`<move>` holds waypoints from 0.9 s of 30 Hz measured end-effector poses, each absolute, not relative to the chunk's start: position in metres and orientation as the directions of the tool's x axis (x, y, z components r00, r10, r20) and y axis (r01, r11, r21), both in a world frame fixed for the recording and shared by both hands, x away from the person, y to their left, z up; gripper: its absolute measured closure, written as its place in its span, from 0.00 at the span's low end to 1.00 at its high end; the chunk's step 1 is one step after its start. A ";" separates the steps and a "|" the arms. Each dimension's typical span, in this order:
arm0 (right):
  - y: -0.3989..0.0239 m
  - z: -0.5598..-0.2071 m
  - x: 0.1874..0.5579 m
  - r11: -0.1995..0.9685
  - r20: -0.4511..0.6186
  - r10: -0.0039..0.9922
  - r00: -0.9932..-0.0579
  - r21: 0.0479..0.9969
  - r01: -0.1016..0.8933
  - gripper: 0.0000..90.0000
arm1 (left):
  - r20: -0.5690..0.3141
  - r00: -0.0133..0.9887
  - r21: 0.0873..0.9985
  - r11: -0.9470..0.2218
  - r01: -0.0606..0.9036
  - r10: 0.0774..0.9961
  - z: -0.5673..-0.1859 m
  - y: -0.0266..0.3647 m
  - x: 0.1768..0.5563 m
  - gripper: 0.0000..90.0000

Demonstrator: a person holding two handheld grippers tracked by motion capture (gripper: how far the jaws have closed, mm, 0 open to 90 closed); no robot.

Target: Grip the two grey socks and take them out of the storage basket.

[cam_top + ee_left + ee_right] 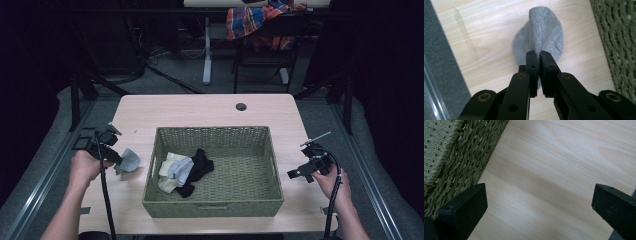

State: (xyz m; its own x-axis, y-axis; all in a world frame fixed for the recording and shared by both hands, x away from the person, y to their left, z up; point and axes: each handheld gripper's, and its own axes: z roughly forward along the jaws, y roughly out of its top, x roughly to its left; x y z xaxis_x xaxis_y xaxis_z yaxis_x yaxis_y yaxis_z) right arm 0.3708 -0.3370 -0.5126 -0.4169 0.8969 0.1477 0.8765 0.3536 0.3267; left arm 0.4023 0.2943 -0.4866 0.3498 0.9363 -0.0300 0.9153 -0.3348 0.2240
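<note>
Pale wood grain marks the table point(210, 107), seen from above, with a person's forearms entering at the near edge. On the near left, the left gripper point(537, 53) has its jaws clenched on a small grey sock point(544, 35), whose toe end lies on the bare wood just beside the left wall of a woven green basket point(212, 207). On the near right, the right gripper point(539, 200) hovers low over empty wood with its jaws released and wide apart, nothing between them, close to the basket's right wall.

At the middle of the table, the basket holds a small heap of clothes point(182, 170), pale pieces and black ones, bunched toward its left side. Judging by this, the sorting looks to be early: one sock is out and the heap waits inside.

Room to move is good. A wide strip of bare table lies on the left, though the edge of the table is near the left hand. Beyond the basket, the far half of the table is free apart from a small round cable hole point(241, 106).
</note>
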 end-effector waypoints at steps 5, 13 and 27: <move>-0.337 -0.513 0.371 0.352 0.144 0.899 -0.414 0.327 0.877 0.00 | -0.043 0.350 0.201 -0.335 0.920 0.936 -0.501 0.291 0.404 0.96; -0.337 -0.513 0.370 0.345 0.161 0.896 -0.414 0.333 0.877 0.00 | -0.075 0.338 0.213 -0.316 0.925 0.938 -0.507 0.294 0.401 0.72; -0.338 -0.512 0.370 0.350 0.147 0.899 -0.412 0.325 0.879 0.00 | -0.011 0.415 0.333 -0.388 0.859 0.910 -0.431 0.280 0.384 0.16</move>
State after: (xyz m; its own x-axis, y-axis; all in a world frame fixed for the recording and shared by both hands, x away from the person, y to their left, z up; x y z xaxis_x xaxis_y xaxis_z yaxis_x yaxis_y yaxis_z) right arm 0.3699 -0.3385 -0.5121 -0.4122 0.8992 0.1466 0.8786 0.3498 0.3250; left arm 0.3836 0.2802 -0.4311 0.4153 0.9096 -0.0109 0.8592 -0.3883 0.3331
